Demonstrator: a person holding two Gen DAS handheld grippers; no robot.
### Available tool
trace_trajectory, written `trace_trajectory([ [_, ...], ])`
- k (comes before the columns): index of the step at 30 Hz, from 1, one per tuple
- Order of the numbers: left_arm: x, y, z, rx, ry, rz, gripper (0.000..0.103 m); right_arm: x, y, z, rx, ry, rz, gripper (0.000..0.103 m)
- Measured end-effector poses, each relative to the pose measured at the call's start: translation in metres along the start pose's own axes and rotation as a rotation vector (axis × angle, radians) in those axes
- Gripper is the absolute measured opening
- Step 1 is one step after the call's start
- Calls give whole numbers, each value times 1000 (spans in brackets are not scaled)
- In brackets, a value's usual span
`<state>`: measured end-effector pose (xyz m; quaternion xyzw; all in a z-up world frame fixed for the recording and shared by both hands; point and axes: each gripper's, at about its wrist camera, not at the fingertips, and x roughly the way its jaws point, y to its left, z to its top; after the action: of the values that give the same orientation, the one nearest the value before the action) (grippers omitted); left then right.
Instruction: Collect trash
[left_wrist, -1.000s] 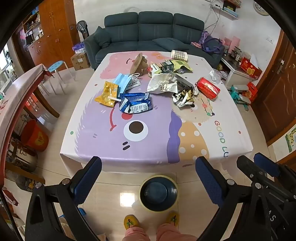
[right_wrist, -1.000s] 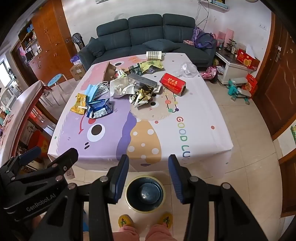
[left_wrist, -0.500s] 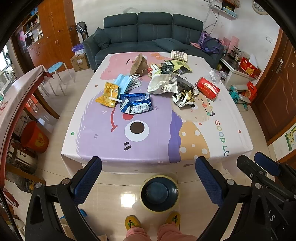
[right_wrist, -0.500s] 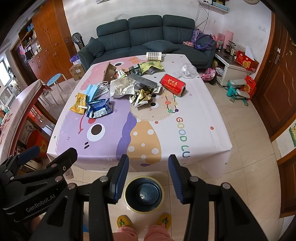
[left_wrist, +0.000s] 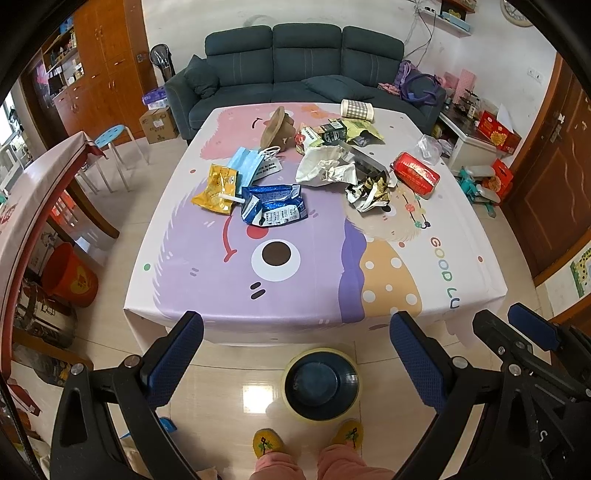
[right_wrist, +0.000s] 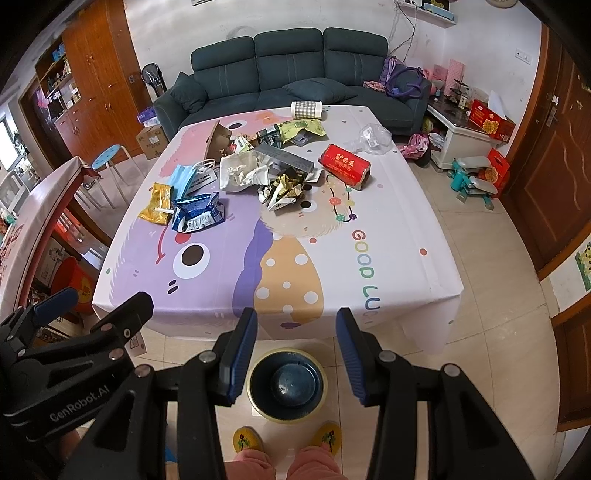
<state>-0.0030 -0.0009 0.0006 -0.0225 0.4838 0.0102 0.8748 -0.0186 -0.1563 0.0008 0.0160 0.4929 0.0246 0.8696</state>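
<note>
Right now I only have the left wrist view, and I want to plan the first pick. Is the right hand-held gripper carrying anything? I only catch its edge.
Observer: No. In the right wrist view the right hand-held gripper is open with nothing between its pads. The bin on the floor shows through the gap.
Operator: Good. The brown thing at the far side looks like a cone to me. What is it?
Observer: From the right wrist view it reads as folded brown cardboard standing on edge among the wrappers, one broad flat face showing. It is not a cone.
</note>
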Motion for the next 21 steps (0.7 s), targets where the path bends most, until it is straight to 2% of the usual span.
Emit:
trace_trajectory([
  [15, 5, 9, -3, 17, -2, -9, 99, 2, 2, 2, 8, 2, -7, 45],
  [21, 5, 18, -5, 41, 0, -17, 99, 3, 16, -9, 27, 4, -18, 45],
])
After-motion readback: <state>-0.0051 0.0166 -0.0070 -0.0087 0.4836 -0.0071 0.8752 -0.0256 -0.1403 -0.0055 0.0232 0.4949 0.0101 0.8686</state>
